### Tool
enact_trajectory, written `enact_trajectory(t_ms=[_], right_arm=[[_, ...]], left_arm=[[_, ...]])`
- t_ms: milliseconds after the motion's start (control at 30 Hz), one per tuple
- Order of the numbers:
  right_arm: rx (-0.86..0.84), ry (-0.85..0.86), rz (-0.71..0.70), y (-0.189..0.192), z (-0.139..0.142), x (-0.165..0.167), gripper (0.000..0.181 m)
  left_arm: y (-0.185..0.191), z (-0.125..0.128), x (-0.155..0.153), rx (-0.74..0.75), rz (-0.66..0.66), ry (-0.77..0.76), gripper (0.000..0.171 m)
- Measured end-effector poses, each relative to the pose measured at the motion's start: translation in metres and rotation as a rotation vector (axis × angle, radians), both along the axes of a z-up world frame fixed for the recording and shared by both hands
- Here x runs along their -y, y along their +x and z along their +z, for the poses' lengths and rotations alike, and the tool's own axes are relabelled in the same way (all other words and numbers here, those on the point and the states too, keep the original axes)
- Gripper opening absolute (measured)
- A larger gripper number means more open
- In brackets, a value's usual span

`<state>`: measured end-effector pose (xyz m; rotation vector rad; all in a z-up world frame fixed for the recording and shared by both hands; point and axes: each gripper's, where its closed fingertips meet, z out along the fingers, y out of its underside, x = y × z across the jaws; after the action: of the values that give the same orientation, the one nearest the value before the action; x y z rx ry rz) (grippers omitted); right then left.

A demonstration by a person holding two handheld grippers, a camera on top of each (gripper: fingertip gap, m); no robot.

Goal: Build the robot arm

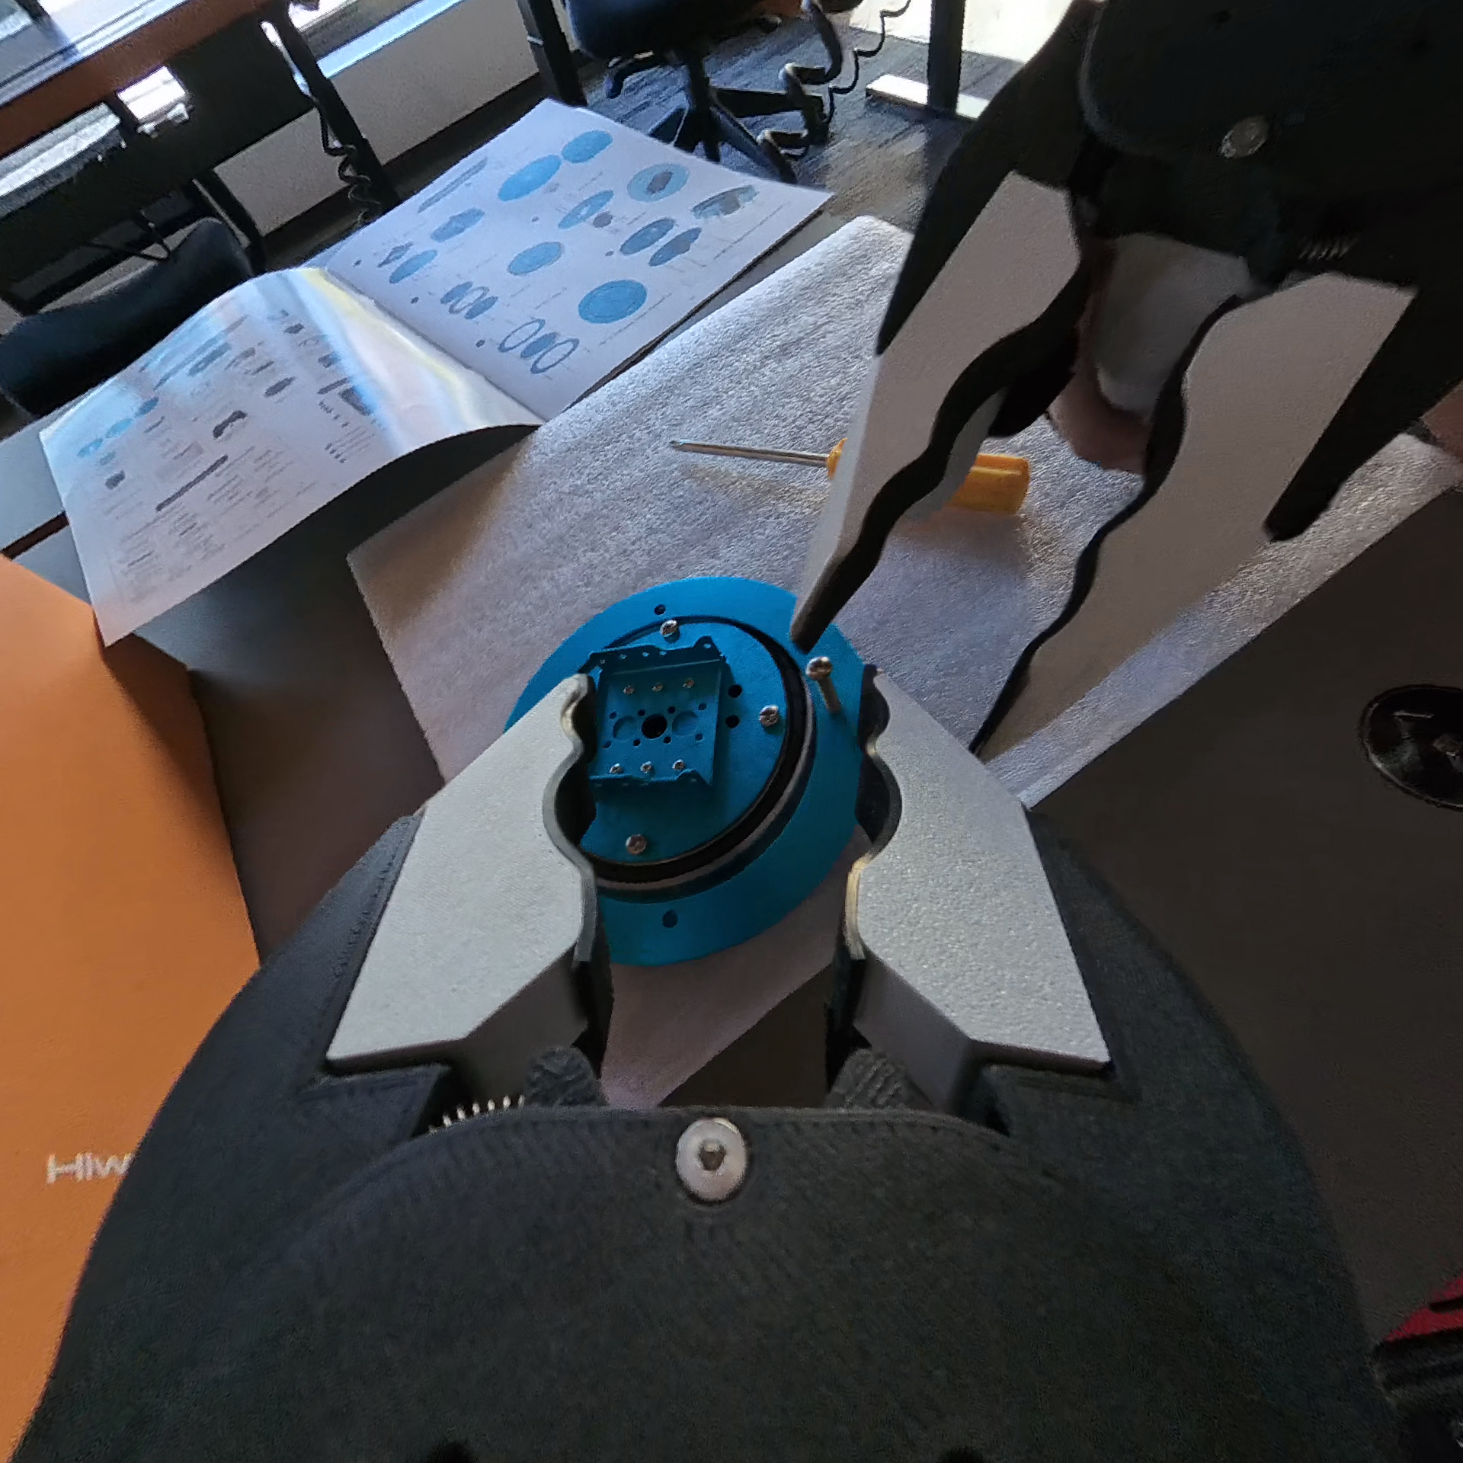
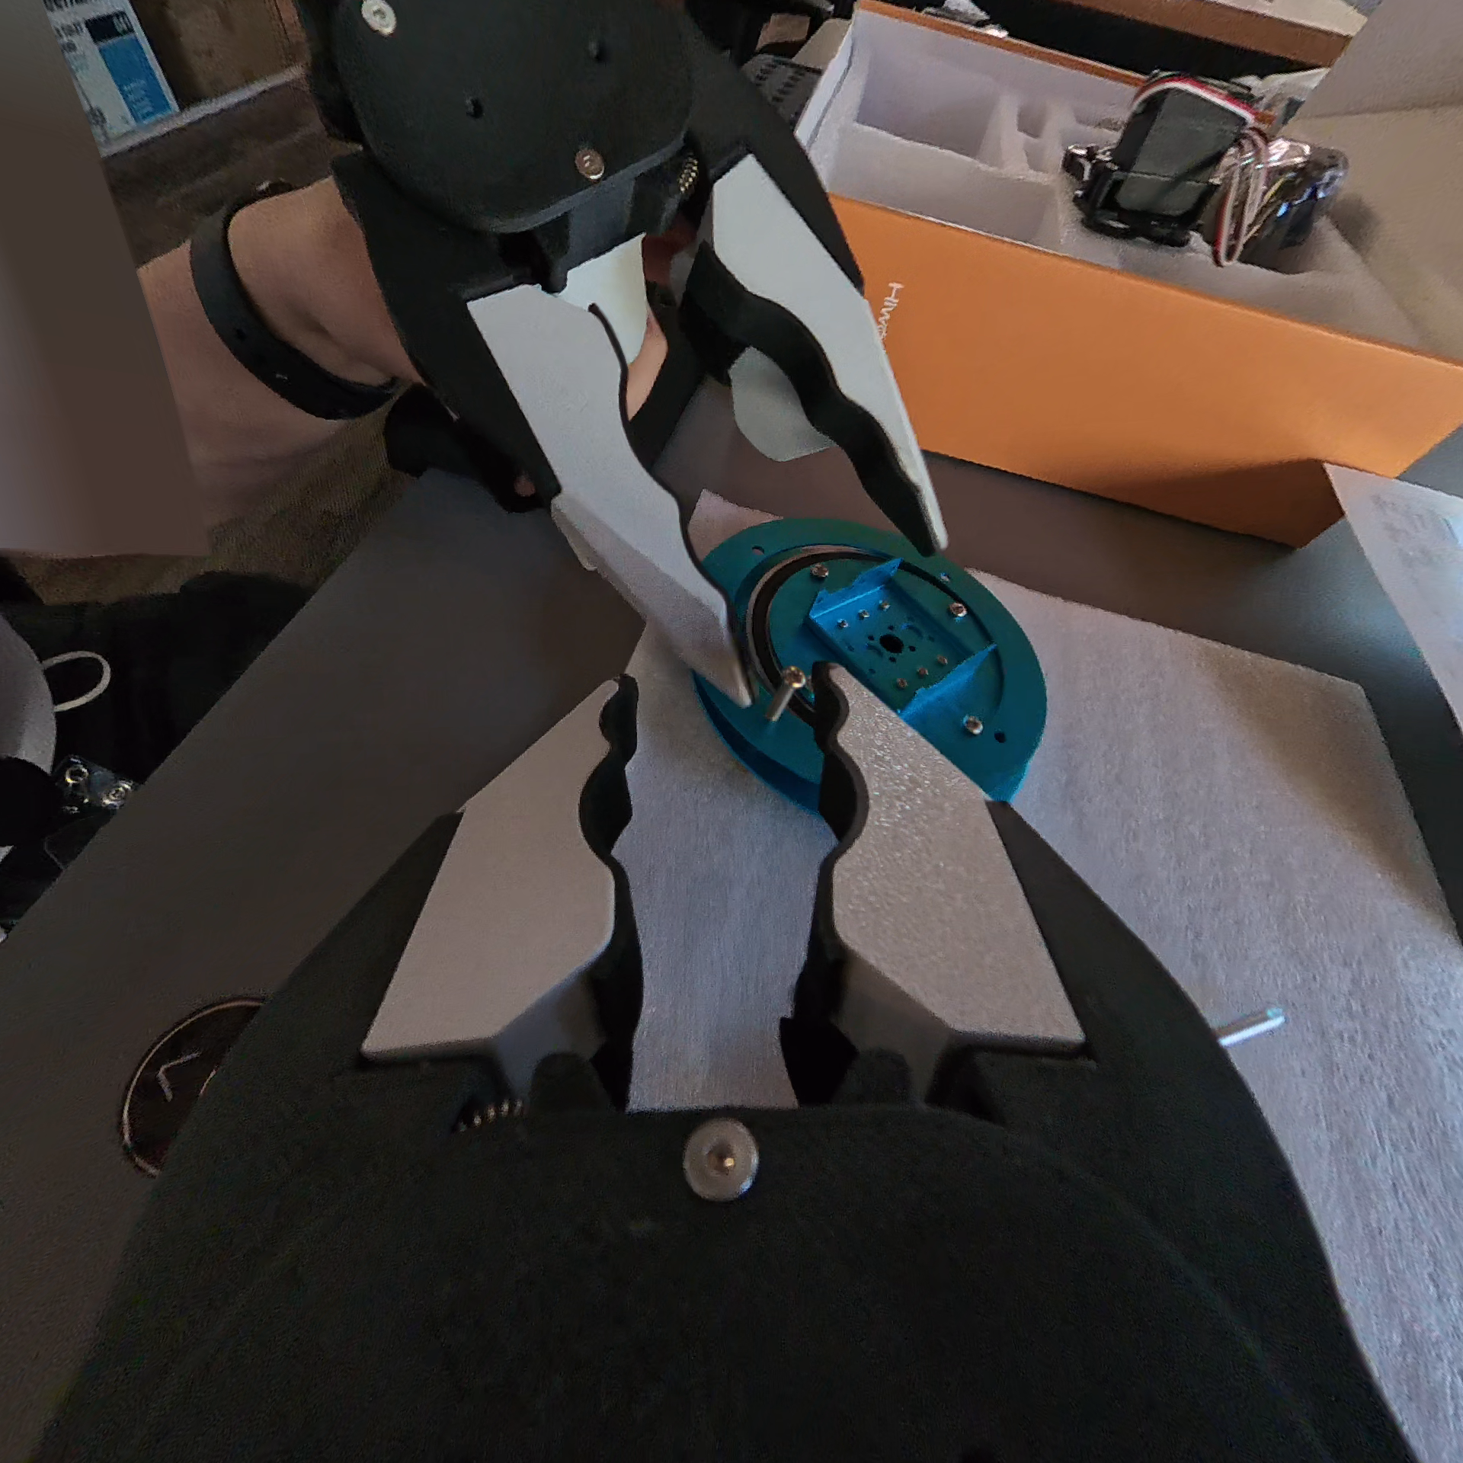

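A round blue metal disc [image 1: 712, 894] with a square blue bracket [image 1: 657, 728] screwed on top lies on a white foam sheet [image 1: 633, 514]. My left gripper [image 1: 724, 697] is open, its tips at the disc's rim on two sides; I cannot tell if they press it. It enters the right wrist view [image 2: 831, 621] from above. A loose silver screw [image 1: 823, 681] stands tilted on the disc [image 2: 1005, 752]. My right gripper [image 2: 724, 685] is open, with that screw [image 2: 784, 693] between its tips, untouched. It also shows in the left wrist view [image 1: 894, 693].
A yellow-handled screwdriver [image 1: 989, 483] lies on the foam behind the disc. An open booklet [image 1: 396, 317] lies at the back left. An orange box [image 2: 1108, 372] holding black servo parts [image 2: 1172, 158] stands beside the foam. A round black grommet [image 2: 182, 1077] sits in the desk.
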<state>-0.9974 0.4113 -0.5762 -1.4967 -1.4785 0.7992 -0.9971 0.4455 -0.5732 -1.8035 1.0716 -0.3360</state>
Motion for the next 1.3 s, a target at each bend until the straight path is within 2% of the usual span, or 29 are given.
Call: enact_trajectory(t_ms=[133, 267, 367, 467, 567, 733, 833, 967, 1133, 1300], right_arm=[[0.05, -0.003, 0.025, -0.004, -0.009, 0.003, 0.044], [0.015, -0.003, 0.005, 0.007, -0.004, 0.002, 0.035], [-0.019, -0.006, -0.01, 0.007, 0.003, -0.002, 0.039], [0.02, 0.013, 0.017, -0.003, -0.001, 0.0, 0.044], [0.072, 0.008, 0.024, -0.005, -0.01, 0.002, 0.045], [0.027, -0.003, -0.006, 0.007, -0.005, 0.001, 0.037], [0.015, 0.005, -0.013, 0.003, -0.002, -0.002, 0.042], [0.06, 0.011, 0.021, -0.006, -0.007, 0.001, 0.045], [0.029, -0.006, -0.007, 0.007, -0.004, 0.0, 0.037], [0.018, 0.003, 0.002, 0.0, -0.001, -0.002, 0.046]], left_arm=[[0.001, 0.0, -0.001, -0.01, 0.002, 0.005, 0.064], [-0.014, -0.002, -0.004, -0.017, 0.038, 0.006, 0.063], [-0.011, 0.001, 0.0, 0.023, 0.008, -0.01, 0.063], [-0.002, 0.002, -0.001, 0.021, -0.006, 0.001, 0.063], [-0.002, -0.002, -0.006, -0.017, 0.011, 0.011, 0.065], [-0.017, -0.001, -0.007, -0.004, 0.044, 0.003, 0.062], [-0.011, 0.005, -0.003, 0.032, 0.009, -0.005, 0.062], [-0.002, 0.002, -0.005, 0.003, 0.001, 0.004, 0.063], [-0.023, -0.002, -0.012, -0.022, 0.063, 0.004, 0.062], [-0.002, 0.008, 0.0, 0.052, -0.023, -0.006, 0.063]])
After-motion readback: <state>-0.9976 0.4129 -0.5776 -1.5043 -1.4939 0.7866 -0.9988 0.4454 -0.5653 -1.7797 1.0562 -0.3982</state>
